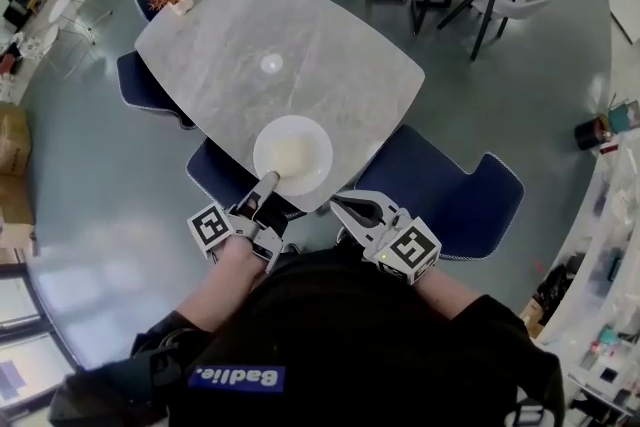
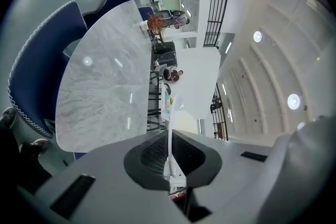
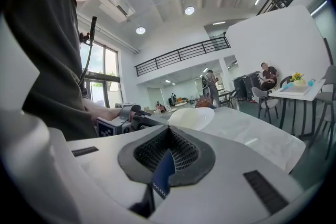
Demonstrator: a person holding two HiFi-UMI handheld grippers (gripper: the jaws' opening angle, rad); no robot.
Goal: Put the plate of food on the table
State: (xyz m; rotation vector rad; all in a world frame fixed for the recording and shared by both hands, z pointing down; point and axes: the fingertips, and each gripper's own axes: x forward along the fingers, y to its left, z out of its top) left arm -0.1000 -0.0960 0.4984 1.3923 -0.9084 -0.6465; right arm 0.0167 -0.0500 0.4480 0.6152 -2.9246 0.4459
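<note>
Plate (image 1: 292, 155), white with pale food at its centre, is at the near edge of the grey marble table (image 1: 250, 25), directly in front of the person. Left gripper (image 1: 266, 183) has its jaws clamped on the near rim. Right gripper (image 1: 338, 205) is just off the table edge. Its jaws are drawn almost together on nothing, and only a sliver of blue chair (image 1: 450, 195) shows between them.

Risks, as judged:
- The hold is on a single point of the rim. Any roll of the wrist could tip the plate and slide the food off.
- The plate is very near the edge. If it is let go with too little of its base on the marble, it could fall towards the chair below.
- The right gripper gives no support.

View comparison:
- The head view alone gives the plate's position on the tabletop and shows the food, but not its height.
- The left gripper view shows the plate only edge-on, as a thin white line pinched between the pads. That confirms the clamp.
- The right gripper view gives the side profile, with the plate low over the marble. I cannot tell whether its base touches.
</note>
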